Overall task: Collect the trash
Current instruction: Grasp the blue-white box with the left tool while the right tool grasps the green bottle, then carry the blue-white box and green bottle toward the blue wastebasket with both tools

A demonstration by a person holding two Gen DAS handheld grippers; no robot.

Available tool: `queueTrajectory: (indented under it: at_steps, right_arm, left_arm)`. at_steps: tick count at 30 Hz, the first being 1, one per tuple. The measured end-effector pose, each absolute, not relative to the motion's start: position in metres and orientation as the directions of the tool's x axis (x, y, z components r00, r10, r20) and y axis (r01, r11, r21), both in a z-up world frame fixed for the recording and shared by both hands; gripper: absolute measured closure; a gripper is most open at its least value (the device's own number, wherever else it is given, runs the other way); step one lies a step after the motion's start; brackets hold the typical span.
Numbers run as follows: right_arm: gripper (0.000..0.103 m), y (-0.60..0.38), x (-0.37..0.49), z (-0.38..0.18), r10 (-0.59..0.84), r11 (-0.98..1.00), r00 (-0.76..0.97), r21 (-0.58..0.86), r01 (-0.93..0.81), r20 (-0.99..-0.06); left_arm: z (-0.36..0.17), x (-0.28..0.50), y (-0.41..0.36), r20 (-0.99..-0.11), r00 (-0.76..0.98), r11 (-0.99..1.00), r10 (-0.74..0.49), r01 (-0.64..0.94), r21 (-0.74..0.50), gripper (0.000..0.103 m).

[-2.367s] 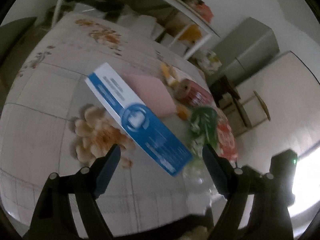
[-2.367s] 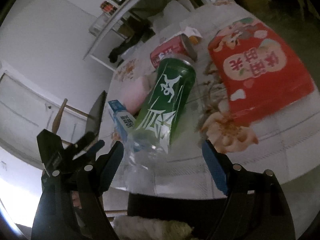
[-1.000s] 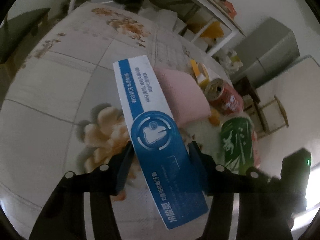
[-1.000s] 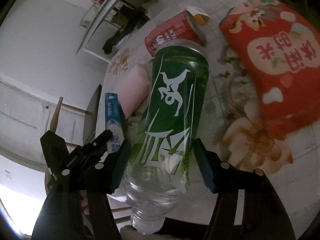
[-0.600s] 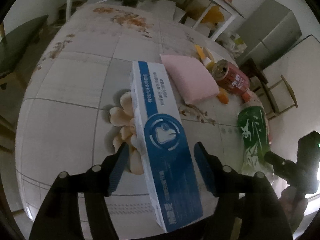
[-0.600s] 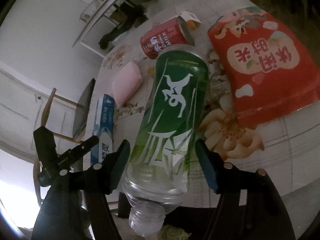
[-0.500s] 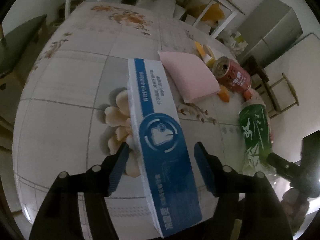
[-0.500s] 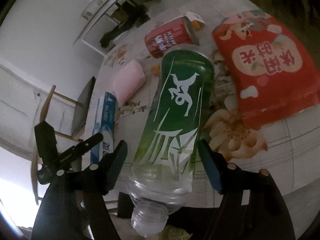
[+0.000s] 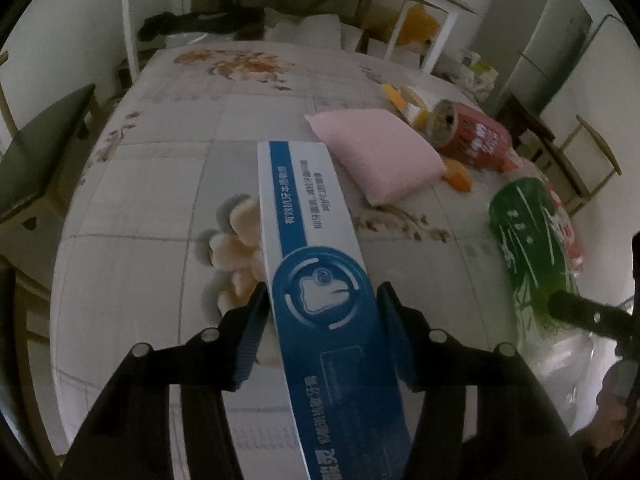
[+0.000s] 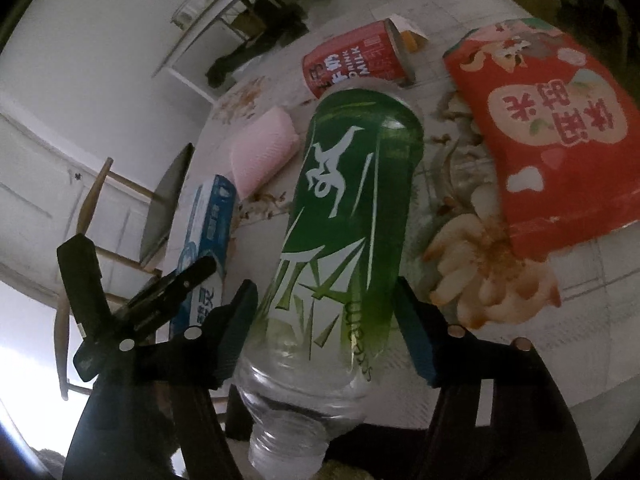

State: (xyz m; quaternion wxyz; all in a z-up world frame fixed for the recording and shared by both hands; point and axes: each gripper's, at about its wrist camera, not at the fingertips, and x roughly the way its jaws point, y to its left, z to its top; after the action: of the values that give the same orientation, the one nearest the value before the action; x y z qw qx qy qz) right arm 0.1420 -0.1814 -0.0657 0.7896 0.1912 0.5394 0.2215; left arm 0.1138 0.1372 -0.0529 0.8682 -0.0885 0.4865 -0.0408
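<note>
A long blue-and-white toothpaste box (image 9: 304, 200) runs away from me between the fingers of my left gripper (image 9: 320, 304). Its jaws are closing and both pads press the box's sides near its near half. The far end slopes toward the floral tablecloth (image 9: 160, 184). A green-labelled clear plastic bottle (image 10: 352, 184), neck toward me and uncapped, lies between the fingers of my right gripper (image 10: 324, 300). Those jaws are closing too, with the pads against the bottle's lower body. The right wrist view also shows the left gripper (image 10: 188, 276) on the box (image 10: 208, 216).
A pink pouch (image 9: 380, 156), a red milk can (image 9: 472, 136) on its side, orange scraps (image 9: 458, 176) and a red snack bag (image 10: 548, 120) lie on the table. A dark chair (image 9: 36, 168) stands left, a white shelf rack behind, a grey fridge (image 9: 532, 28) at the back right.
Both pairs of jaws widened a little around the box and the bottle, then came back in. The left wrist rolled, so the box now points straight away.
</note>
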Motion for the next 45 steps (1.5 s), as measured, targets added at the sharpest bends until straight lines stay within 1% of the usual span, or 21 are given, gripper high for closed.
queueTrajectory:
  at_steps: [3, 7, 9, 11, 19, 25, 30, 37, 45]
  right_arm:
    - [0.042, -0.186, 0.135, -0.062, 0.539, 0.841, 0.319, 0.52, -0.152, -0.779]
    - [0.04, -0.189, 0.13, -0.061, 0.521, 0.852, 0.319, 0.5, -0.151, -0.791]
    - [0.037, -0.187, 0.129, -0.06, 0.506, 0.862, 0.319, 0.481, -0.158, -0.802]
    - [0.036, -0.18, 0.131, -0.061, 0.495, 0.869, 0.318, 0.468, -0.162, -0.809]
    - [0.036, -0.176, 0.134, -0.069, 0.482, 0.876, 0.308, 0.455, -0.16, -0.82]
    - [0.041, -0.183, 0.133, -0.071, 0.495, 0.869, 0.312, 0.474, -0.146, -0.811]
    - [0.047, -0.188, 0.131, -0.071, 0.514, 0.856, 0.313, 0.5, -0.13, -0.799]
    - [0.048, -0.193, 0.13, -0.072, 0.526, 0.847, 0.315, 0.518, -0.119, -0.79]
    - [0.048, -0.205, 0.124, -0.064, 0.548, 0.831, 0.338, 0.543, -0.117, -0.765]
  left_arm:
    - [-0.053, 0.102, 0.13, -0.841, 0.513, 0.981, -0.169, 0.008, -0.192, 0.05]
    - [-0.052, 0.093, 0.119, -0.841, 0.52, 0.986, -0.151, 0.024, -0.162, 0.049]
    - [-0.052, 0.093, 0.116, -0.843, 0.521, 0.989, -0.136, 0.026, -0.144, 0.049]
    - [-0.057, 0.096, 0.113, -0.857, 0.499, 0.991, -0.126, 0.026, -0.131, 0.049]
    - [-0.059, 0.099, 0.106, -0.849, 0.518, 0.994, -0.103, 0.034, -0.1, 0.05]
    - [-0.059, 0.099, 0.105, -0.84, 0.535, 0.996, -0.09, 0.031, -0.087, 0.058]
    - [-0.057, 0.096, 0.105, -0.835, 0.542, 0.995, -0.095, 0.034, -0.091, 0.059]
    - [-0.049, 0.09, 0.103, -0.82, 0.569, 0.998, -0.064, 0.029, -0.058, 0.059]
    - [-0.036, 0.084, 0.099, -0.8, 0.597, 0.998, -0.062, 0.025, -0.058, 0.059]
